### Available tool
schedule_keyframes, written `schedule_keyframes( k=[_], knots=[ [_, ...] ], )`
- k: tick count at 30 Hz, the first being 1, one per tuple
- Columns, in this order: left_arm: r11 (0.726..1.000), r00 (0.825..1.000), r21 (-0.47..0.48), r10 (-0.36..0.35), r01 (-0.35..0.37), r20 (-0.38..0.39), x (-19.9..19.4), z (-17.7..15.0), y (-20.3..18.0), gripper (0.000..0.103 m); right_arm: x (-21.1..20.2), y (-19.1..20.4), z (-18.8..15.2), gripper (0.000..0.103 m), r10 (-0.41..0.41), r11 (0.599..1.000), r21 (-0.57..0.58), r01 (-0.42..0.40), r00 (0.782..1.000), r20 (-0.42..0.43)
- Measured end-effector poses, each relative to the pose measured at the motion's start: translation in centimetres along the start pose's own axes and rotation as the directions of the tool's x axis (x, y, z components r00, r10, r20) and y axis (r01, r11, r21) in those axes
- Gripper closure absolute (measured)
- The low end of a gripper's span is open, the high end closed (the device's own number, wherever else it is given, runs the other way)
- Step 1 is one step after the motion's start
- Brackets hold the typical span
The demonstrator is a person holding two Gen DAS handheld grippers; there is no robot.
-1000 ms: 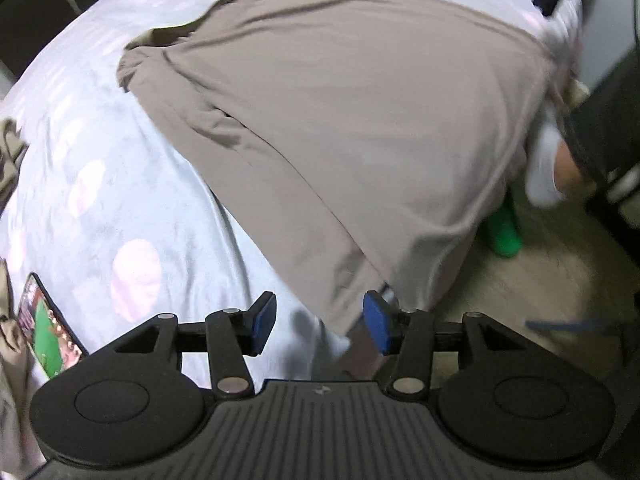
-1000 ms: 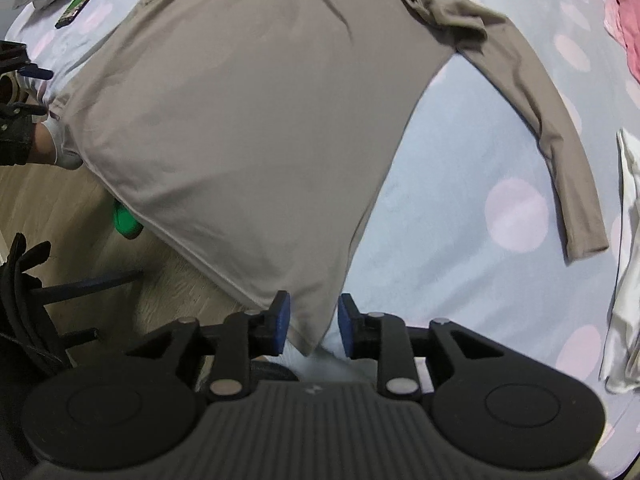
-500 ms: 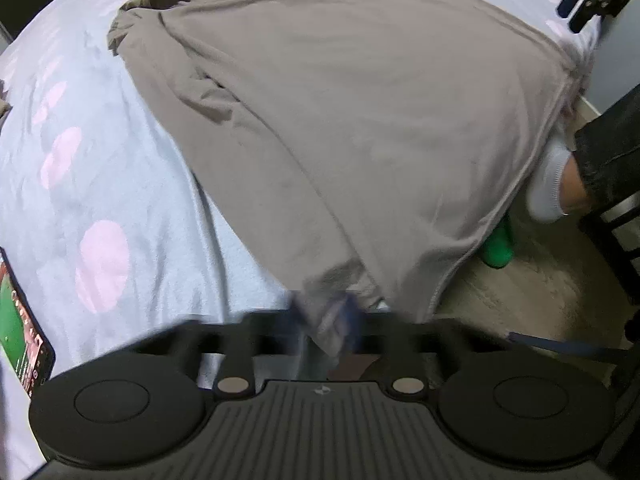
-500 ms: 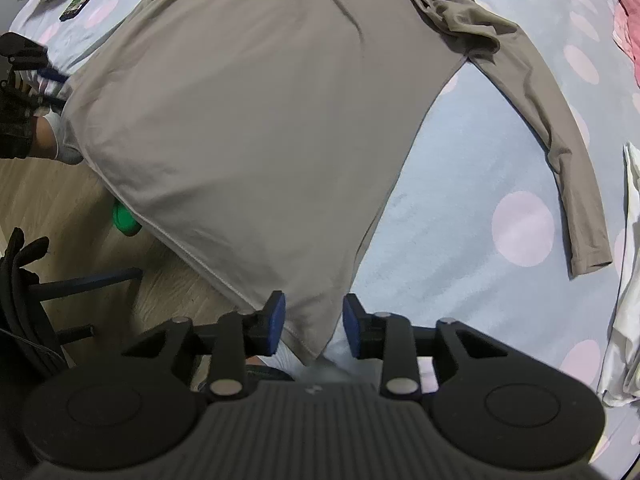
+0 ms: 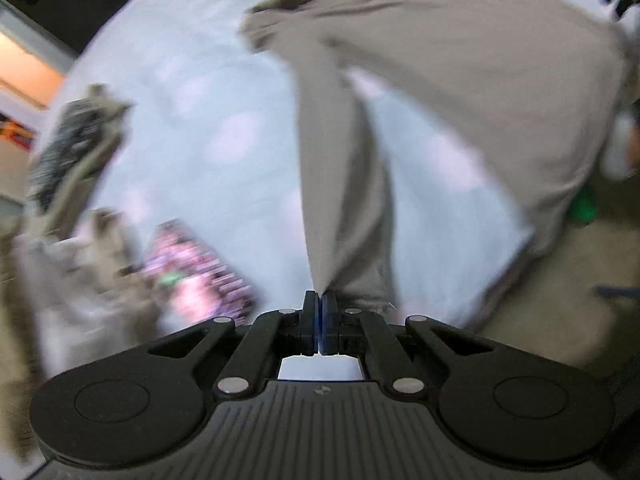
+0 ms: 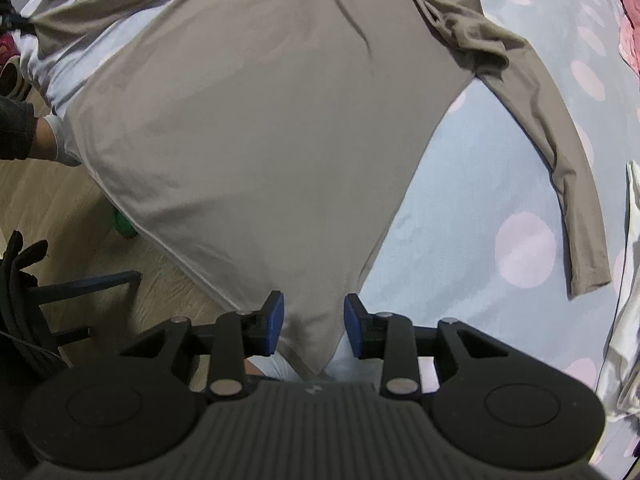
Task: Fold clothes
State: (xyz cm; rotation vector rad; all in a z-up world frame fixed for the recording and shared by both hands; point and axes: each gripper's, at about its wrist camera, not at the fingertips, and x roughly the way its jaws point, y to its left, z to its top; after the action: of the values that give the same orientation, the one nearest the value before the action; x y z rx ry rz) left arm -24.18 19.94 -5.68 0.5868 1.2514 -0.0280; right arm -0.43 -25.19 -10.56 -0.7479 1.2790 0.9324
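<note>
Taupe long-sleeved cotton shirt [image 5: 460, 92], hem corner lifting.
My left claw [image 5: 319, 322] grips it; right claw [image 6: 313, 326] hangs released, should clamp next.

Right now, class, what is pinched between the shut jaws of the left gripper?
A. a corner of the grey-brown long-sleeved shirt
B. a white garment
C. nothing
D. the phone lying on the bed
A: in the left wrist view the left gripper is shut on a corner of the shirt, whose cloth runs taut up from the pads.

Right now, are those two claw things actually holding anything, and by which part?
The left gripper is shut on the taupe shirt at its bottom hem corner. The right gripper stands open around the other corner, gripping nothing.
</note>
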Motion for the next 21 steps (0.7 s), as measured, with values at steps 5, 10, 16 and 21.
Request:
schedule_keyframes(
  k=[5,10,16,21],
  knots=[
    [0.998,0.996,0.020,0.055,-0.053,-0.075,-0.2,-0.7,1.9,0.103,-0.1,0.2,0.7,0.066,-0.009,1.000,-0.009,0.009,1.000,0.000],
    [0.997,0.986,0.075,0.018,-0.006,-0.167,0.2,-2.8,0.1,0.103,-0.2,0.5,0.9,0.065,-0.008,1.000,-0.021,0.008,1.000,0.006],
    [0.995,0.972,0.044,0.093,-0.085,-0.217,2.1,-4.4,1.2,0.098,-0.4,0.8,0.8,0.065,-0.008,0.999,-0.037,0.008,1.000,0.012],
    [0.990,0.956,0.035,0.142,-0.138,-0.257,0.5,-4.3,2.5,0.062,-1.1,1.1,0.7,0.065,-0.011,0.999,-0.042,0.013,0.999,0.041]
  ],
)
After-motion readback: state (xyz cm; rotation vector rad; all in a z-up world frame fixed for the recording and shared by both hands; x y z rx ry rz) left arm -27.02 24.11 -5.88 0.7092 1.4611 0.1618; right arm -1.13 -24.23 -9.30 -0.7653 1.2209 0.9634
